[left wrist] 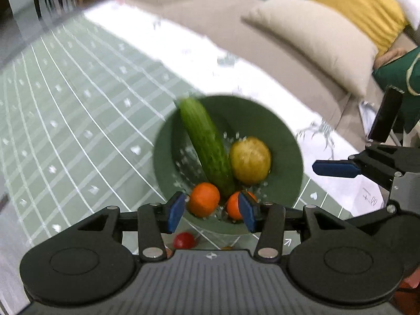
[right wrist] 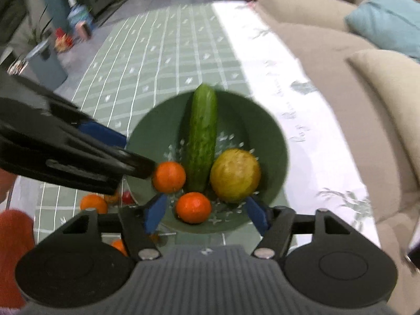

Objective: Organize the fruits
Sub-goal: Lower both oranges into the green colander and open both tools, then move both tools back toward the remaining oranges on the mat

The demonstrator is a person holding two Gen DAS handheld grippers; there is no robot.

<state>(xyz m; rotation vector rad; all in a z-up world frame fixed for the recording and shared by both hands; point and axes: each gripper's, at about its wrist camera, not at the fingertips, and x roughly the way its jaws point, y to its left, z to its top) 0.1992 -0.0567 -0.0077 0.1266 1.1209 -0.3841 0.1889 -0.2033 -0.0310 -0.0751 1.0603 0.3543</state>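
Note:
A green bowl [left wrist: 286,141] [right wrist: 273,136] stands on the table. In it lie a cucumber [left wrist: 204,144] [right wrist: 203,136], a yellow-green round fruit [left wrist: 250,160] [right wrist: 235,174] and two oranges [left wrist: 204,199] [left wrist: 232,206] [right wrist: 169,177] [right wrist: 193,207]. My left gripper [left wrist: 211,211] is open above the bowl's near rim, with one orange between its blue pads. My right gripper [right wrist: 207,214] is open above the bowl, an orange between its fingers. Each gripper shows in the other's view, the right one [left wrist: 338,169] and the left one [right wrist: 110,141].
A small red fruit [left wrist: 184,240] [right wrist: 127,197] and more oranges [right wrist: 93,203] [right wrist: 119,246] lie on the green checked tablecloth [left wrist: 78,120] [right wrist: 168,52] near the bowl. A beige sofa with cushions [left wrist: 315,39] [right wrist: 367,92] runs along the table's far side.

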